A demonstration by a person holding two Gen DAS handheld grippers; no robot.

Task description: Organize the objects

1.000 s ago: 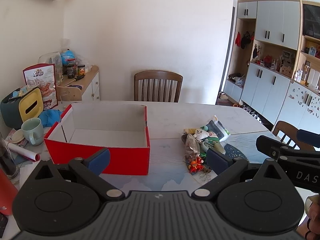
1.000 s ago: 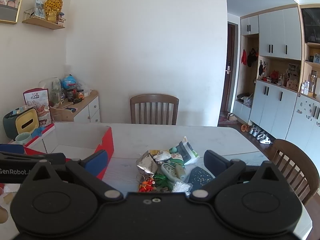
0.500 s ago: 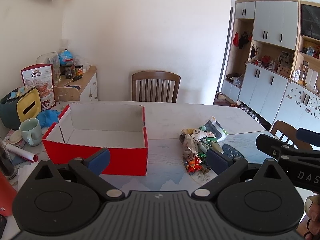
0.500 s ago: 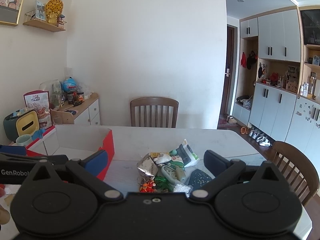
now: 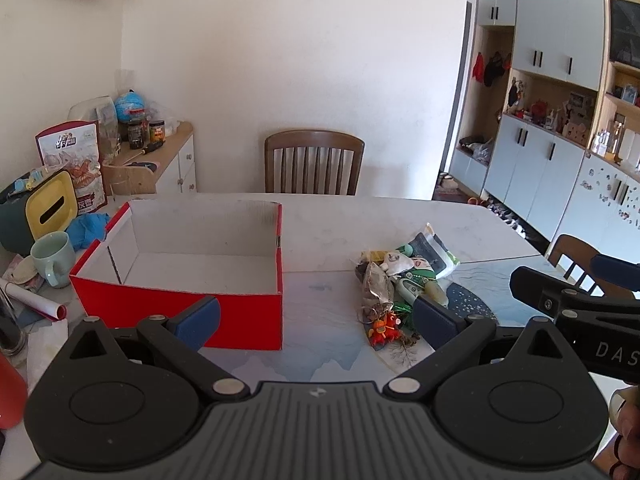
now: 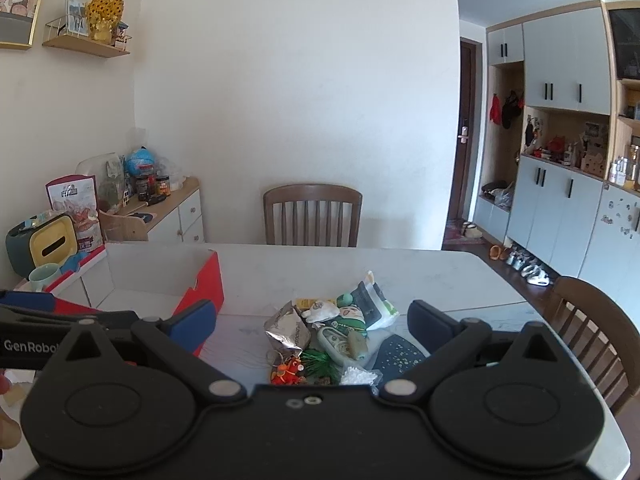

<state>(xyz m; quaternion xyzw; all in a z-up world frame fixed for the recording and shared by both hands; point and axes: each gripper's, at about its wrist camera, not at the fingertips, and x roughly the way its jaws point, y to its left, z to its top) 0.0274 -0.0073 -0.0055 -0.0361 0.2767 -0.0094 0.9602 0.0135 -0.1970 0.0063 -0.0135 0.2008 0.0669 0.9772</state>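
A pale table [image 5: 360, 220] is spreading across both views, and a brown wooden chair [image 5: 314, 162] is standing at its far edge against the white wall. On the left part of the table an open red box [image 5: 240, 308] with a white inside is sitting with nothing showing in it. To the right of the box, apart from it, a pile of small objects [image 5: 400, 280] is lying on the tabletop: a crumpled silver wrapper [image 6: 290, 330], a green and white packet [image 6: 374, 306], a pale green case [image 6: 334, 340] and, at the near edge of the pile, a small orange toy figure [image 5: 385, 325] on a key ring. The left gripper [image 5: 316, 316] is hovering low over the near side of the table with its blue-padded fingers spread wide and nothing between them; the box's near right corner is lying just beyond its left finger, and the pile is sitting just beyond its right finger. The right gripper [image 6: 312, 318] is likewise hanging released and bare, with the pile lying directly ahead between its parted fingers and the box off to the far left of it. Further left, beyond the box, a mint green mug [image 5: 54, 258], a blue cloth [image 5: 88, 229] and a yellow-fronted tissue holder [image 5: 50, 210] are crowding the table's left end.
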